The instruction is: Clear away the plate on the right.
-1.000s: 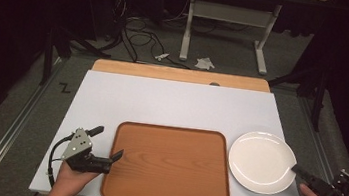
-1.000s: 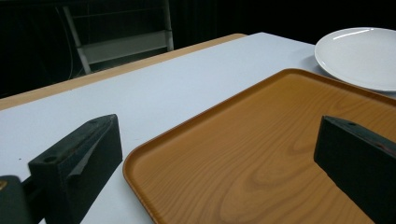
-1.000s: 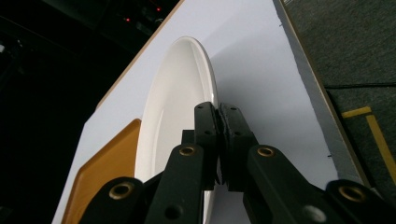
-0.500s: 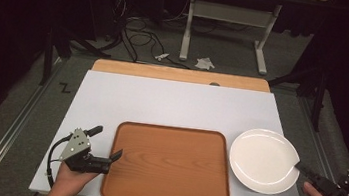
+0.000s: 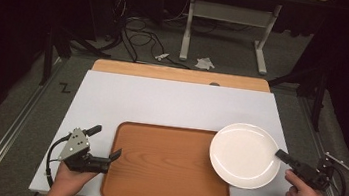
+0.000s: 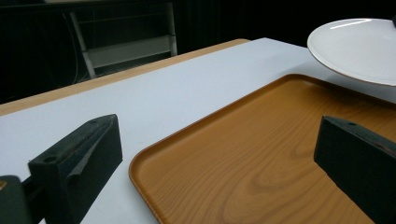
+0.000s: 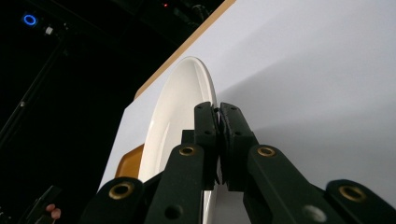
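Observation:
A white plate point(image 5: 244, 154) hangs lifted above the table, its left part over the right edge of the wooden tray point(image 5: 164, 167). My right gripper point(image 5: 281, 155) is shut on the plate's right rim point(image 7: 205, 88), its jaws pinched together on the edge. My left gripper point(image 5: 105, 150) stands open at the tray's left edge, one jaw over the white table and one over the tray point(image 6: 261, 158). The left gripper view also has the plate point(image 6: 359, 49) raised at the upper right.
The white table point(image 5: 172, 102) has a wooden strip point(image 5: 180, 74) along its far edge. Beyond it, on the floor, are desk legs point(image 5: 226, 29), cables and crumpled paper point(image 5: 204, 62). Dark stands flank the table.
My right gripper has lifted the plate off the table and carried it left, so it now overlaps the tray's right edge. The left gripper has stayed put.

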A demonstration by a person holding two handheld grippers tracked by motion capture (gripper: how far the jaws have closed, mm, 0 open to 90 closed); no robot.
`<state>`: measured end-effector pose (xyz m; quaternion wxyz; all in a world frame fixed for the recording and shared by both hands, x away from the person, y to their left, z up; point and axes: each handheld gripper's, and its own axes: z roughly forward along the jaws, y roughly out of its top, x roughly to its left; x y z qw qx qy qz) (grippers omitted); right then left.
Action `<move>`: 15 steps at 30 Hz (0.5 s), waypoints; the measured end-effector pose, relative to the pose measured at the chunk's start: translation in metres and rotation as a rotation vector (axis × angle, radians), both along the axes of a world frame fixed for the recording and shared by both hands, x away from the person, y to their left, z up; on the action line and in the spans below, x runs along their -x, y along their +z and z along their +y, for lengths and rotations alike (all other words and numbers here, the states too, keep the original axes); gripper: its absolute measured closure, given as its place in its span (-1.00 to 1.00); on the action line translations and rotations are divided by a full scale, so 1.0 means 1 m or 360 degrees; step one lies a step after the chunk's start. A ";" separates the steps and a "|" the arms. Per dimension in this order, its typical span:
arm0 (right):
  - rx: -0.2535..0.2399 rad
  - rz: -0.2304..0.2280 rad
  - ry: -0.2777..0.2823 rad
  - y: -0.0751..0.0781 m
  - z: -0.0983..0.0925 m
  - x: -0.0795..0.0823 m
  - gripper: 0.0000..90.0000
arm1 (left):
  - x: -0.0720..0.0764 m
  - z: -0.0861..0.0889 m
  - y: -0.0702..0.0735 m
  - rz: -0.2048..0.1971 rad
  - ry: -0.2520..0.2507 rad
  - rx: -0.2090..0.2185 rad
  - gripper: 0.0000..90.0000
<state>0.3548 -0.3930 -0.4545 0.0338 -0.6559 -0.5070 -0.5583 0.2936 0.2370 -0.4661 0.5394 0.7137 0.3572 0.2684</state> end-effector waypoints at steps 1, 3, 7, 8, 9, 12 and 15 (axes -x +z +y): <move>-0.0005 0.0003 0.0009 0.000 0.004 -0.002 0.98 | 0.001 0.001 0.000 -0.0001 0.0007 -0.0003 -0.96; -0.0011 0.0004 0.0039 -0.001 0.013 -0.007 0.98 | 0.003 0.003 0.000 -0.0004 0.0020 0.0000 -0.97; -0.0017 0.0007 0.0094 -0.001 0.028 -0.015 0.98 | 0.007 0.009 -0.001 0.0017 0.0053 0.0004 -0.99; -0.0017 0.0001 0.0108 -0.001 0.032 -0.016 0.98 | 0.008 0.010 -0.001 0.0019 0.0060 0.0009 -0.99; -0.0022 -0.0001 0.0121 -0.001 0.035 -0.018 0.98 | 0.009 0.012 -0.001 0.0027 0.0059 0.0016 -1.00; -0.0043 0.0001 0.0166 -0.003 0.043 -0.021 0.98 | 0.013 0.014 -0.002 0.0030 0.0075 0.0005 -1.00; -0.0045 0.0006 0.0201 -0.006 0.050 -0.024 0.98 | 0.017 0.017 -0.003 0.0024 0.0092 -0.0006 -1.00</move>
